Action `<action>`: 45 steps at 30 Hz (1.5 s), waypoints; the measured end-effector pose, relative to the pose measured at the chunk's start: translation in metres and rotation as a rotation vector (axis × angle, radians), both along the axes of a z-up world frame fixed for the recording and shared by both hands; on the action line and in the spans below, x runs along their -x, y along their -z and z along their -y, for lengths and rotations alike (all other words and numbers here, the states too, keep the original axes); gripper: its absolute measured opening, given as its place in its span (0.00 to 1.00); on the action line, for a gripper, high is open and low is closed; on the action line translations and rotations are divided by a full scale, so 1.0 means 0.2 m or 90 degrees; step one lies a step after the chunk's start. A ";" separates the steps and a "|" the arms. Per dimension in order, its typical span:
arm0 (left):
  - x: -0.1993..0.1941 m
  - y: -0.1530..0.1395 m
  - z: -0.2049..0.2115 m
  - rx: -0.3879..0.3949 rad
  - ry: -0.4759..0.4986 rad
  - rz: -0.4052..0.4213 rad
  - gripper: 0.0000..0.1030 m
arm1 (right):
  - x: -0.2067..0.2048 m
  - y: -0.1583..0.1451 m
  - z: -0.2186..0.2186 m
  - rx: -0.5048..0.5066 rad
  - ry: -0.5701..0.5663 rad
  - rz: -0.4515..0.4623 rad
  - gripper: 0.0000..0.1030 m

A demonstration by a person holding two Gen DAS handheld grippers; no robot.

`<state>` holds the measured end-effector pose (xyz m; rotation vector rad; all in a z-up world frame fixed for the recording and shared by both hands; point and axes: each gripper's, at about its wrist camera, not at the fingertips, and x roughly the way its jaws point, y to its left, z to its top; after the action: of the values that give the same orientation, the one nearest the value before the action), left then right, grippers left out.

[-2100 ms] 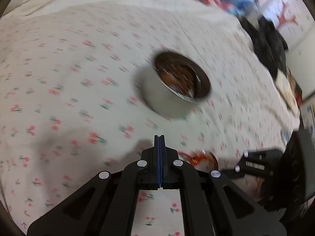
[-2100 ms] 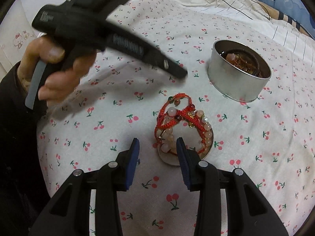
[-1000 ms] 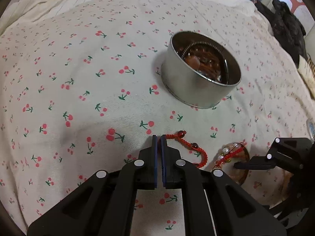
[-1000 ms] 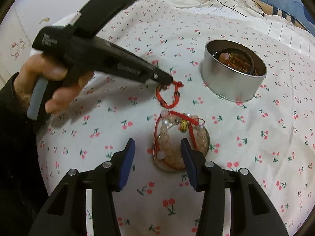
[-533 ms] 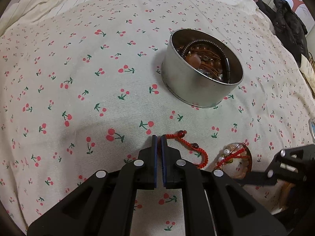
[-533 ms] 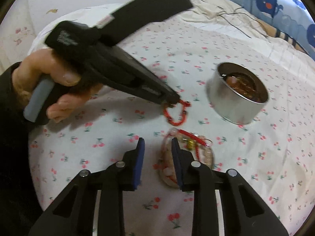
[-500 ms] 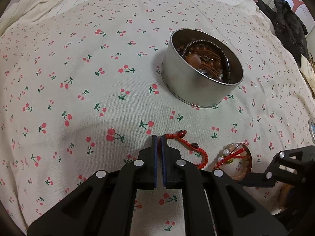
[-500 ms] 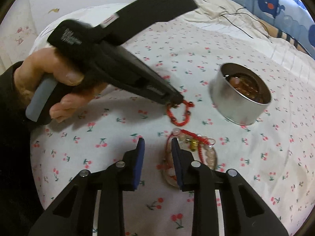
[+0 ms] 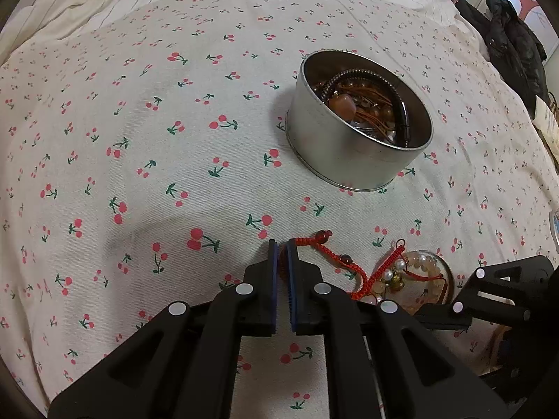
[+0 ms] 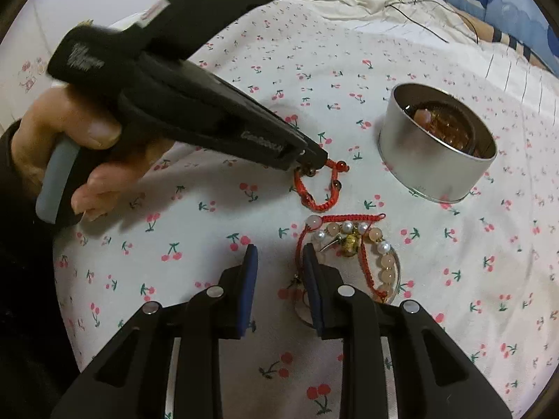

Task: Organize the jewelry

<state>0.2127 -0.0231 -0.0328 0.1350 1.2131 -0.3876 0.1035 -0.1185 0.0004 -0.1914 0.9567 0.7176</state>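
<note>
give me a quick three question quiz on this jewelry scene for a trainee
1. True or false: the left claw is shut on the red cord bracelet.
2. Multiple choice: the round metal tin holds A) nothing, B) brown beads and cords, C) coins.
3. Fill in: the pearl and pink bead bracelets lie on a small clear ___ in front of the right claw.

Key
1. True; its pads pinch one end of the cord.
2. B
3. Dish. The right claw's jaws have just been closing, yet they stand apart with only the cherry-print cloth between them.
</note>
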 end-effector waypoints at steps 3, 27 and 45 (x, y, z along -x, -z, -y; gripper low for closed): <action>0.00 0.00 0.00 0.001 0.000 -0.001 0.06 | -0.02 0.00 0.01 -0.001 0.013 0.000 0.14; -0.03 0.00 -0.04 0.049 -0.016 -0.029 0.08 | -0.03 -0.23 0.26 -0.140 0.057 0.018 0.02; 0.00 -0.15 -0.10 0.159 0.006 0.008 0.01 | -0.04 -0.41 0.56 -0.346 0.123 0.008 0.02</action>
<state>0.2127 -0.0034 -0.0018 -0.0721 1.1428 -0.5417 0.1111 -0.2295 0.0817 0.3695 0.7258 0.7699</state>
